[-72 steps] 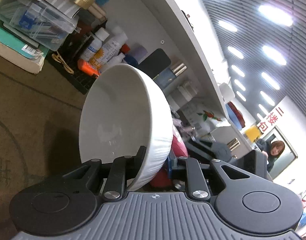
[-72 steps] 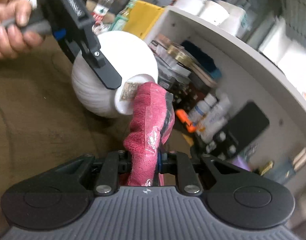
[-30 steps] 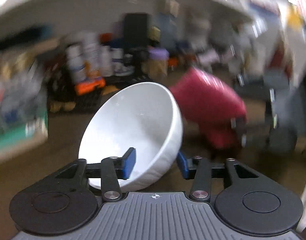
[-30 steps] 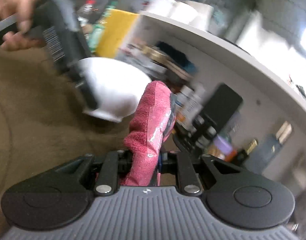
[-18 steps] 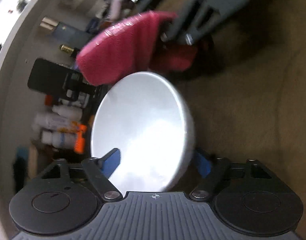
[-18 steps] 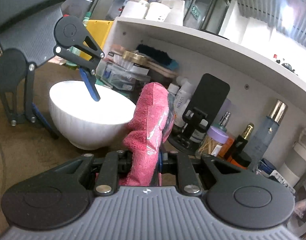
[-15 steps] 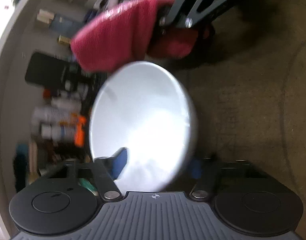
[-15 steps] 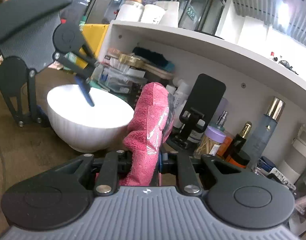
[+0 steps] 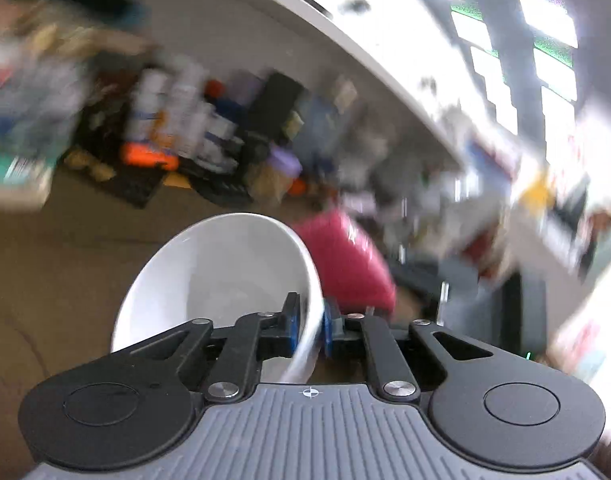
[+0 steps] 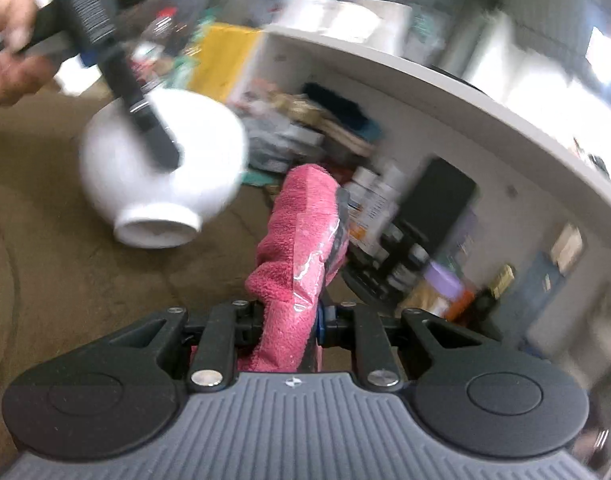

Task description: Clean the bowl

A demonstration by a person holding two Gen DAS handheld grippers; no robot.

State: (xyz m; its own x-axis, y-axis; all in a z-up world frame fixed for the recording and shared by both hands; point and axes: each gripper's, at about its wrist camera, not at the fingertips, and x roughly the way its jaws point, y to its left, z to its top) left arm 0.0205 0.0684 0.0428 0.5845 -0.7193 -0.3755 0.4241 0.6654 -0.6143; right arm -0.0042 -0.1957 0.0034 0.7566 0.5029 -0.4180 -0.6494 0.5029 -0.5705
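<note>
My left gripper (image 9: 309, 326) is shut on the near rim of a white bowl (image 9: 221, 276), one blue pad inside and one outside. The bowl is tilted, its hollow facing left in the left wrist view. In the right wrist view the same bowl (image 10: 161, 168) hangs above the brown table with its foot ring toward me, the left gripper's finger (image 10: 145, 112) across it and a hand (image 10: 9, 56) on the handle. My right gripper (image 10: 289, 326) is shut on a folded pink cloth (image 10: 301, 240), which stands up to the right of the bowl and apart from it. The pink cloth (image 9: 345, 264) shows just behind the bowl.
A brown mat (image 10: 65, 280) covers the table. Along the back runs a white shelf unit (image 10: 425, 80) crammed with bottles (image 10: 373, 204), a black phone stand (image 10: 441, 200), a purple-lidded jar (image 10: 445, 276) and boxes. A yellow box (image 10: 225, 60) stands at its left end.
The left gripper closed from wide around the bowl onto its rim, rolled, and lifted the bowl off the table. The right gripper with the cloth barely shifted.
</note>
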